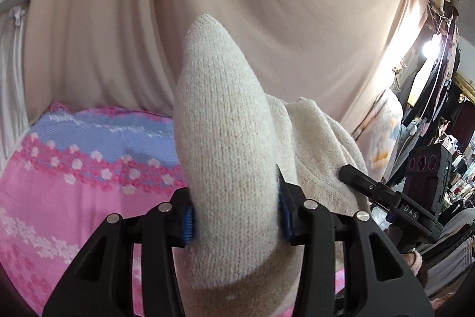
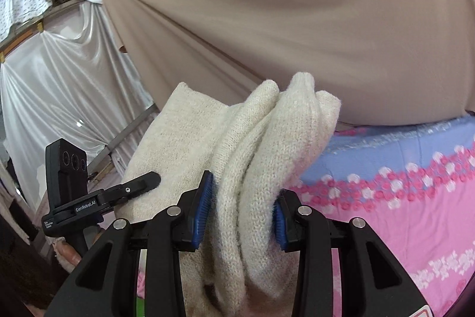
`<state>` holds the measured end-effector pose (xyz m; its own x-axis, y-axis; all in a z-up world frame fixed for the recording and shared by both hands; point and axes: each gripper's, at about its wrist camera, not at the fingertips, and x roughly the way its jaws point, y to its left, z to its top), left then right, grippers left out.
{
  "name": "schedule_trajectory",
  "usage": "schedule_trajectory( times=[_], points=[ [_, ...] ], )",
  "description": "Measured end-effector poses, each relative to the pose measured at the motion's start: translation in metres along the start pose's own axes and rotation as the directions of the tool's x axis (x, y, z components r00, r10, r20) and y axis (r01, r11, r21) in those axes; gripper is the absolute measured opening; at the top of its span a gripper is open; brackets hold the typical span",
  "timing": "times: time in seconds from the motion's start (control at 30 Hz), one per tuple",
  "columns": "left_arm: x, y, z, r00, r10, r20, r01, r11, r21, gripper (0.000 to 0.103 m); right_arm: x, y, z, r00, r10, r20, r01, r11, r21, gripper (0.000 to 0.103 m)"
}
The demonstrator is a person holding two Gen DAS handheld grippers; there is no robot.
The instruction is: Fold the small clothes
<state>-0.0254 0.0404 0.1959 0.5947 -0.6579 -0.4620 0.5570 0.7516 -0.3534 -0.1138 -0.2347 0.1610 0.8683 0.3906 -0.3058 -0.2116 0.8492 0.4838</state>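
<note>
Clamping a bunched fold of a cream knitted garment (image 1: 225,138), the left gripper (image 1: 236,217) has both blue pads (image 1: 188,225) pressed into the wool, one on each side. From between the fingers the fold rises in a rounded hump. More of the same knit spreads to the right, where the black tip of the right gripper (image 1: 353,173) touches it.

From the right wrist view, the right gripper (image 2: 240,213) grasps several stacked layers of the cream knitted garment (image 2: 267,144). Its blue pads (image 2: 202,213) are closed against the wool on both sides. The left gripper (image 2: 142,183) shows at the left of that view, its finger lying against a flatter panel of the knit.

The garment hangs between the two grippers, held clear above a bedspread (image 1: 74,192) patterned in pink and blue with flower bands. No part of the garment can be seen resting on it. A beige curtain (image 2: 297,20) hangs behind the far edge of the bed, and a white satin drape (image 2: 59,85) hangs at its left side.
</note>
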Motion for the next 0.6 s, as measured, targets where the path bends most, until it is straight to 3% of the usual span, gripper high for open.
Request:
schedule_trajectory(
  times=[0.13, 0.23, 0.3, 0.33, 0.37, 0.4, 0.43, 0.5, 0.53, 0.57, 0.6],
  points=[
    [0.005, 0.048, 0.001, 0.999, 0.040, -0.023, -0.040, 0.999, -0.018, 0.044, 0.051, 0.004, -0.019, 0.999, -0.020, -0.044, 0.021, 1.000, 0.020, 0.031],
    [0.045, 0.097, -0.021, 0.991, 0.105, -0.085, -0.109, 0.993, -0.039, 0.056, 0.108, -0.019, -0.054, 0.988, -0.072, -0.140, 0.078, 0.996, 0.043, 0.033],
    [0.076, 0.139, -0.048, 0.977, 0.183, -0.110, -0.192, 0.978, -0.078, 0.065, 0.157, -0.065, -0.100, 0.953, -0.178, -0.245, 0.206, 0.974, 0.091, 0.039],
    [0.098, 0.169, -0.072, 0.962, 0.232, -0.143, -0.249, 0.962, -0.110, 0.065, 0.176, -0.089, -0.124, 0.920, -0.230, -0.318, 0.282, 0.951, 0.127, 0.039],
    [0.111, 0.189, -0.088, 0.941, 0.282, -0.188, -0.308, 0.943, -0.125, 0.064, 0.188, -0.114, -0.151, 0.879, -0.260, -0.400, 0.357, 0.914, 0.191, 0.037],
    [0.122, 0.210, -0.105, 0.911, 0.320, -0.259, -0.368, 0.916, -0.162, 0.058, 0.188, -0.126, -0.168, 0.860, -0.260, -0.438, 0.392, 0.888, 0.242, 0.034],
    [0.125, 0.233, -0.126, 0.907, 0.270, -0.322, -0.356, 0.901, -0.248, 0.057, 0.181, -0.129, -0.178, 0.866, -0.244, -0.435, 0.389, 0.877, 0.281, 0.033],
    [0.116, 0.251, -0.144, 0.925, 0.199, -0.323, -0.311, 0.884, -0.349, 0.059, 0.166, -0.118, -0.185, 0.881, -0.245, -0.405, 0.376, 0.883, 0.282, 0.034],
    [0.110, 0.255, -0.149, 0.930, 0.193, -0.312, -0.306, 0.878, -0.368, 0.061, 0.164, -0.113, -0.185, 0.882, -0.247, -0.402, 0.374, 0.886, 0.275, 0.045],
    [0.107, 0.258, -0.151, 0.933, 0.189, -0.307, -0.302, 0.875, -0.379, 0.066, 0.165, -0.108, -0.182, 0.885, -0.245, -0.395, 0.368, 0.888, 0.274, 0.065],
    [0.106, 0.261, -0.153, 0.937, 0.178, -0.300, -0.292, 0.870, -0.397, 0.070, 0.167, -0.105, -0.180, 0.888, -0.245, -0.389, 0.366, 0.890, 0.274, 0.072]
  ],
)
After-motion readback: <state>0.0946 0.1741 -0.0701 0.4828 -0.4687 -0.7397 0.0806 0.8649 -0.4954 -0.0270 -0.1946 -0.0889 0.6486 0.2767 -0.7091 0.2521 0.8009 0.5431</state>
